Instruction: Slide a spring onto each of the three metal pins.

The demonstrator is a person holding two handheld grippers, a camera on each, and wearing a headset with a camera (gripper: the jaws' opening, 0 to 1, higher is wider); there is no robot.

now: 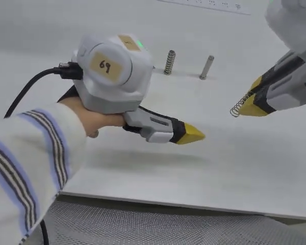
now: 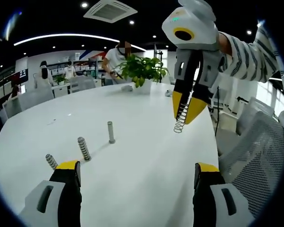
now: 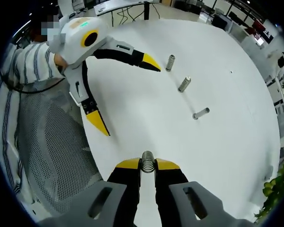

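Yellow-tipped jaws of the right hand-held gripper [image 3: 147, 165] are clamping one end of a loose spring [image 3: 147, 160], which is sticking out past the tips (clear of the surface) above the white desk [image 1: 219, 163]. The left hand-held gripper [image 2: 137, 168] is hovering over the desk with its jaws spread wide and nothing between them. Three metal pins are standing upright in a row: the near pin [image 2: 51, 161] and the middle pin [image 2: 84, 148] are each wearing a spring, while the bare pin [image 2: 110, 132] is standing at the far end, well apart from the held spring.
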